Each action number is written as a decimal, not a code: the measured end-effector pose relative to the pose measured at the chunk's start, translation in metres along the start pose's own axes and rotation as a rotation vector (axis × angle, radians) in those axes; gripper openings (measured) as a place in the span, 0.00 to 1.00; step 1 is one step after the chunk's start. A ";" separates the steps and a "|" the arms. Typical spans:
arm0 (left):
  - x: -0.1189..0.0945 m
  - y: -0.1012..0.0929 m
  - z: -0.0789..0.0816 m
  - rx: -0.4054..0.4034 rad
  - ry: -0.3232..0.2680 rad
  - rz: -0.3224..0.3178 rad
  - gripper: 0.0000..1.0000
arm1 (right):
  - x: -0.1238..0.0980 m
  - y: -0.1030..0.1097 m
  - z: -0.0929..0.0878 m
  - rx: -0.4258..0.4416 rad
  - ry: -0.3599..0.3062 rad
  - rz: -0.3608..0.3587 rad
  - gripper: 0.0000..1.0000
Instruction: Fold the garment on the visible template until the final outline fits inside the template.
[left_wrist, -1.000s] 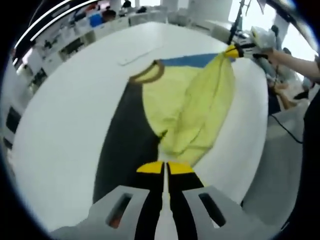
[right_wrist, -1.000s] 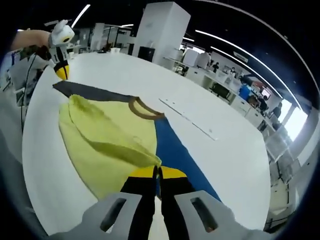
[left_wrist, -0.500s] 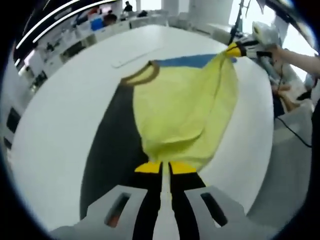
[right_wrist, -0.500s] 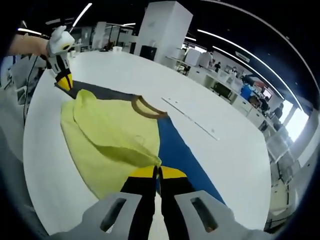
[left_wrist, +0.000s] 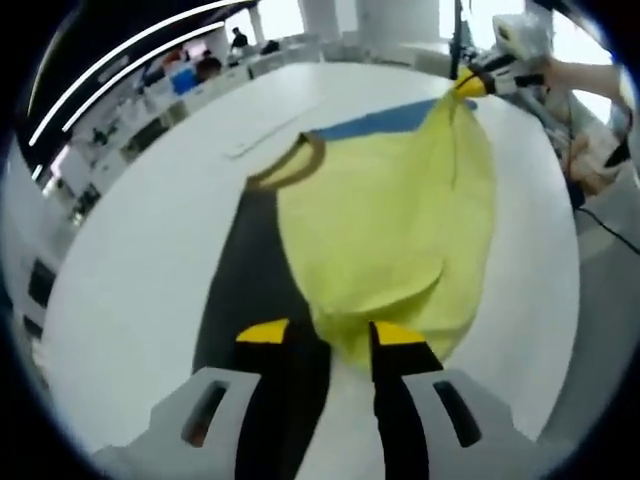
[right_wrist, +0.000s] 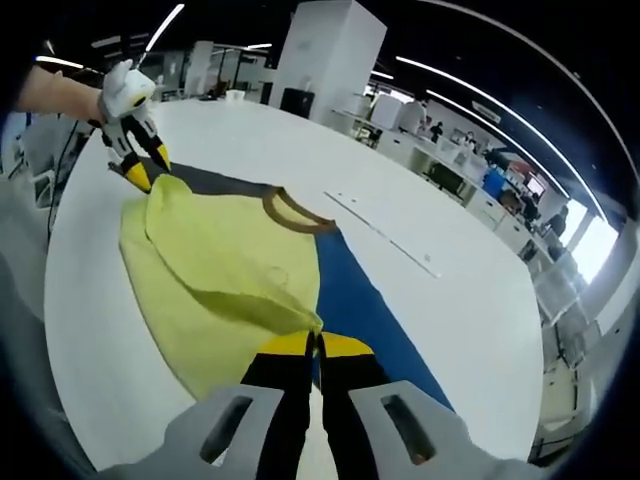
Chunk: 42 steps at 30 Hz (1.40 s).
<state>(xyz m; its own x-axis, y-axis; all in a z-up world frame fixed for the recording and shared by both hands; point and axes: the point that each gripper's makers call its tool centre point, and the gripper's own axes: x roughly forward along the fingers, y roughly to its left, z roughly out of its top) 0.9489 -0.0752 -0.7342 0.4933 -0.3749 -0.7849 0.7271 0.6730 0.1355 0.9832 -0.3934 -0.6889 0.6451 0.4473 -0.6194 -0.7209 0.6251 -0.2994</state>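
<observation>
Your left gripper (left_wrist: 325, 335) stands with its jaws wide apart, and nothing is between the yellow tips; the near edge of the yellow garment (left_wrist: 400, 215) lies in the gap just ahead of them, not pinched. In the left gripper view the garment spreads over the white table (left_wrist: 130, 250), folded over itself, with a brown collar (left_wrist: 290, 160) at its far side. Beside it on one side runs a dark panel (left_wrist: 250, 270) of the template, and beyond the collar a blue panel (left_wrist: 380, 120) shows – the garment covers the part between them.

Your right gripper (right_wrist: 312, 345) has its jaws closed tight on a corner of the garment (right_wrist: 220, 275), the cloth coming to a point right at the tips. In the right gripper view the blue panel (right_wrist: 365, 310) runs along one side of the gripper, and the dark panel (right_wrist: 210, 180) is at the far end, near the left gripper (right_wrist: 145, 165), which is held by a hand (right_wrist: 60, 90) and is open there too. In the left gripper view the right gripper (left_wrist: 475, 82) holds the far corner a little lifted – the cloth rises toward it. A thin pale strip (right_wrist: 385, 240) lies on the table apart from the garment
</observation>
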 end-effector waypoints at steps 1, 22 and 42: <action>0.003 0.001 0.001 0.006 -0.002 -0.005 0.26 | 0.000 0.000 0.000 -0.001 0.001 0.000 0.02; -0.006 0.017 0.007 -0.144 -0.073 0.026 0.00 | -0.001 -0.006 -0.002 0.001 0.005 0.002 0.02; -0.045 0.021 0.009 -0.314 -0.160 0.048 0.00 | -0.030 -0.013 0.004 0.053 -0.048 0.008 0.02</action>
<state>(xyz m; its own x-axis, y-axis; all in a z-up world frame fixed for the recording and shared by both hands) 0.9457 -0.0499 -0.6906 0.6102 -0.4163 -0.6740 0.5313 0.8462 -0.0417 0.9742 -0.4126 -0.6631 0.6515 0.4819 -0.5859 -0.7127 0.6536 -0.2549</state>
